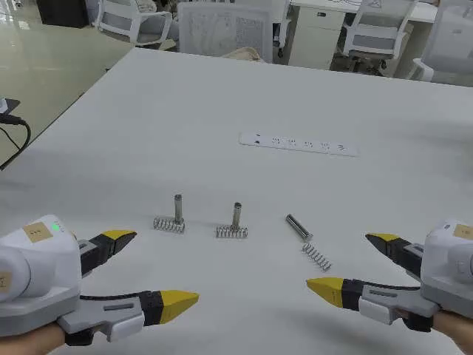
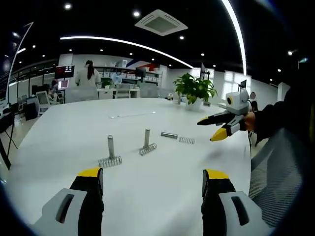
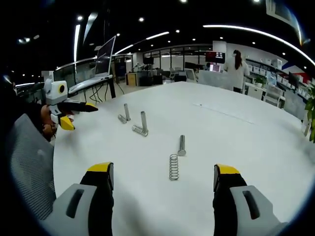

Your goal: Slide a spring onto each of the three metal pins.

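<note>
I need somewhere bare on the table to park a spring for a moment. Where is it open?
Open: the wide stretch between the power strip and the pins; also the near patch between the left tool and the right tool. Crowded: the row of three pins with the springs lying beside them.

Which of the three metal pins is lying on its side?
The pin on the right lies flat, with a loose spring just beside it. The left pin and the middle pin both stand upright.
</note>
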A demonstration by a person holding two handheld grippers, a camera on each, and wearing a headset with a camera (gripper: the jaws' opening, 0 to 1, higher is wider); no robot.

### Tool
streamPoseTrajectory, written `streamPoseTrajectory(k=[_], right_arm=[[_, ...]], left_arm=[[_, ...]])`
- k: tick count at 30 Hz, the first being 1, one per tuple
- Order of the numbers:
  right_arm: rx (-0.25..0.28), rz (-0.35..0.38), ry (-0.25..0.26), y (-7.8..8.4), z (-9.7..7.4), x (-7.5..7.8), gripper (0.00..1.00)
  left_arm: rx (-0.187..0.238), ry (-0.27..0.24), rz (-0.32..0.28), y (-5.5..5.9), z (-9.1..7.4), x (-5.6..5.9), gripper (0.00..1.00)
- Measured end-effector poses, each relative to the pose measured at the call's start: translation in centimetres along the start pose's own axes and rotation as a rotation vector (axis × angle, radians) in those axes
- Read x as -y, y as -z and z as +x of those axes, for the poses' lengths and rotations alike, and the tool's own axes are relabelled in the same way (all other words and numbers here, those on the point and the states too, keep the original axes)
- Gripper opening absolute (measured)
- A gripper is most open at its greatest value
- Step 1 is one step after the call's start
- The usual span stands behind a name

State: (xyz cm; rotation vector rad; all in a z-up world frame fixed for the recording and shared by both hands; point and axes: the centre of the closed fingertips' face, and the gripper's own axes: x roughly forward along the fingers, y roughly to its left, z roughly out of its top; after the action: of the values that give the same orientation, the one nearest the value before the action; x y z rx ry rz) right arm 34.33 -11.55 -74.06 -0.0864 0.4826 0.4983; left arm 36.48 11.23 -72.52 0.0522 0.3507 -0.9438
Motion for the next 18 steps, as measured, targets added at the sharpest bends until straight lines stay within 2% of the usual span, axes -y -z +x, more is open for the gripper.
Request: streamPoseTrajectory(k=[18], right_arm=[[-0.003, -0.005, 0.003, 0.02, 0.00, 0.05, 0.82]], left_arm=[[-0.001, 0.002, 0.004, 0.07, 0.02, -0.20, 0.80]])
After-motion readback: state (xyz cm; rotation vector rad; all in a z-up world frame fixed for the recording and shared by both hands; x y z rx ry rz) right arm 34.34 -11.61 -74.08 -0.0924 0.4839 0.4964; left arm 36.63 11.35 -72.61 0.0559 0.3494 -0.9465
